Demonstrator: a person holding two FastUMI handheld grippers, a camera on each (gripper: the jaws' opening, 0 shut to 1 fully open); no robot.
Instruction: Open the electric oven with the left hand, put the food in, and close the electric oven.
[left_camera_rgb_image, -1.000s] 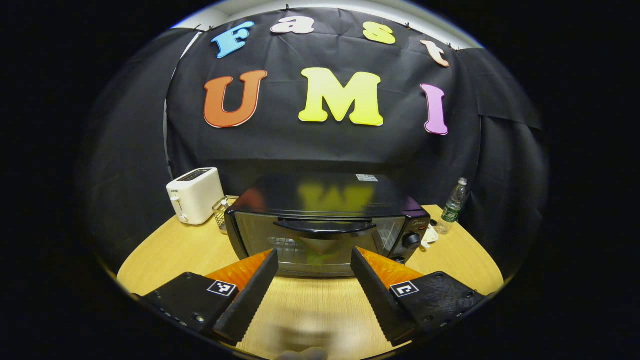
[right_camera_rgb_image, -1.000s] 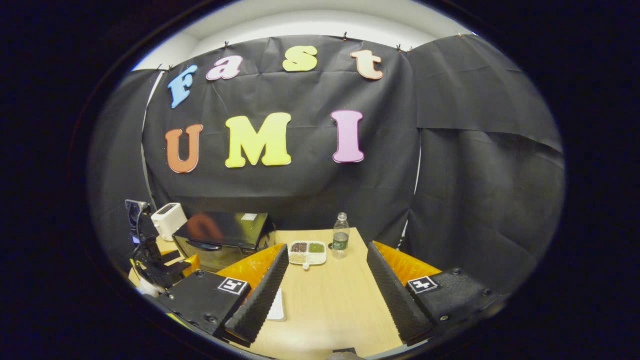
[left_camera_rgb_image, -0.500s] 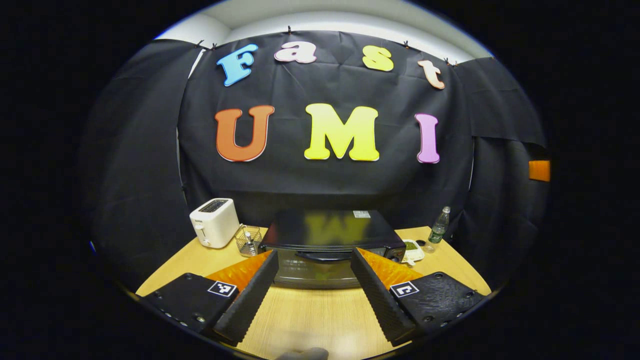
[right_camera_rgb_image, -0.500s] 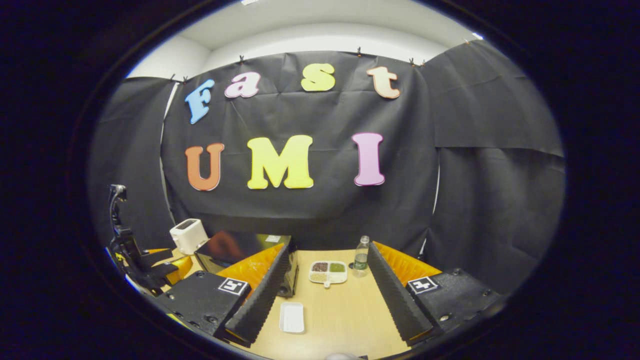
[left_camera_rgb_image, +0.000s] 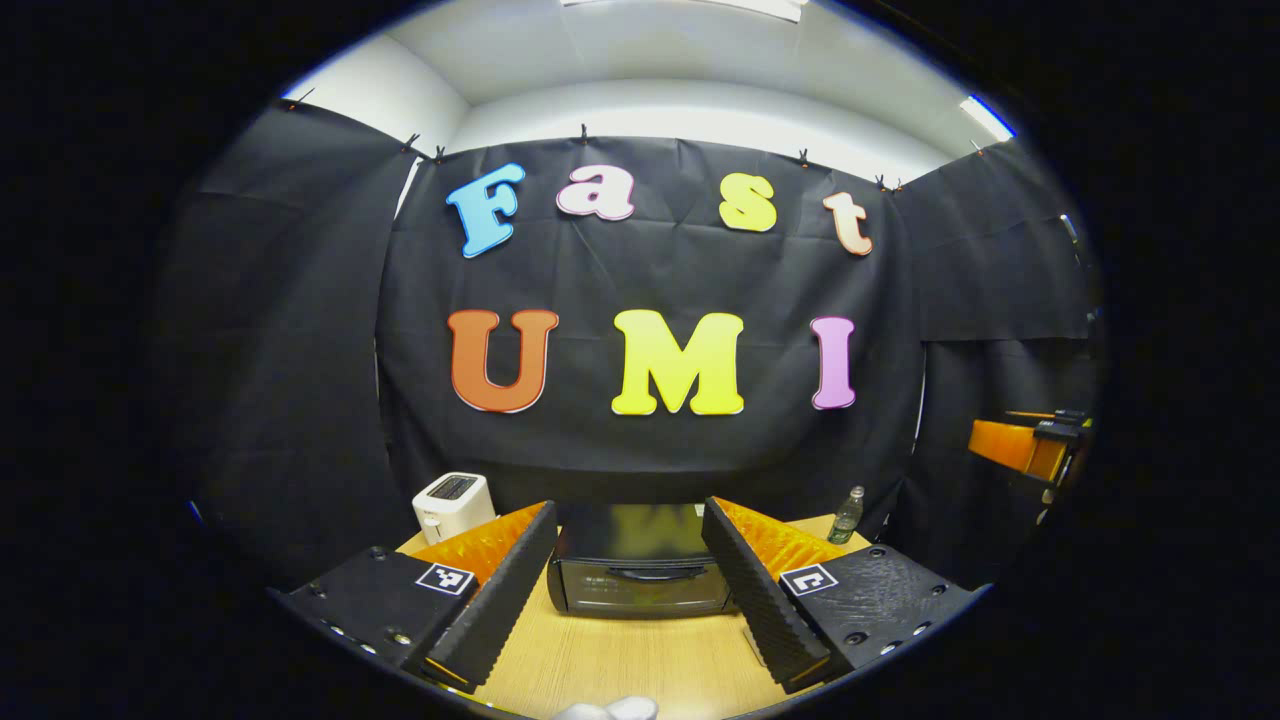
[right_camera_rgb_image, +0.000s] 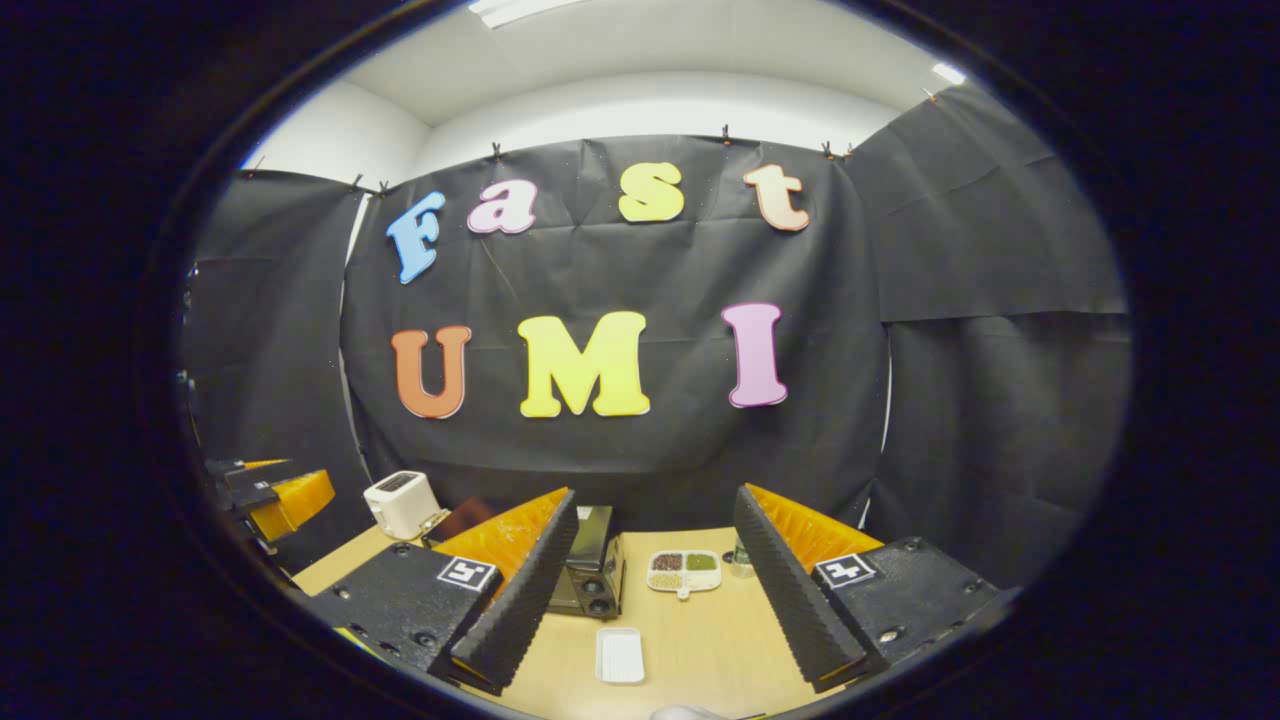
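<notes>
My left claw (left_camera_rgb_image: 628, 580) hangs with its jaws spread wide and empty, ribbed black pads backed by orange plastic, well short of the oven (left_camera_rgb_image: 640, 572). At the far left of the wooden surface (left_camera_rgb_image: 610, 660) stands a white toaster (left_camera_rgb_image: 452, 504), smooth plastic, boxy with rounded corners. The oven sits mid-surface, framed between my left fingers: a squat black metal box with a glossy top and a dark glass door, which is shut. Across the top of that door runs a curved black bar handle (left_camera_rgb_image: 640, 574), and that is where I would take hold; I judge it rigid and likely slick, so the ribbed pads should bite squarely across it, then pull out and down on the hinge. The oven looks heavy enough to stay put, though a hard tug might drag it on the smooth wood.

Right of it in the right gripper view lies the food tray (right_camera_rgb_image: 684, 571), a pale, shallow dish with four compartments of loose grains or beans, brown and green. I expect it is light, stiff and spillable, best gripped by the rim or its small front tab and kept level. Nearer me is a small empty white tray (right_camera_rgb_image: 619, 655), and beyond, a clear plastic bottle (left_camera_rgb_image: 846, 516). My right claw (right_camera_rgb_image: 650, 590) is likewise parted and holding nothing.
</notes>
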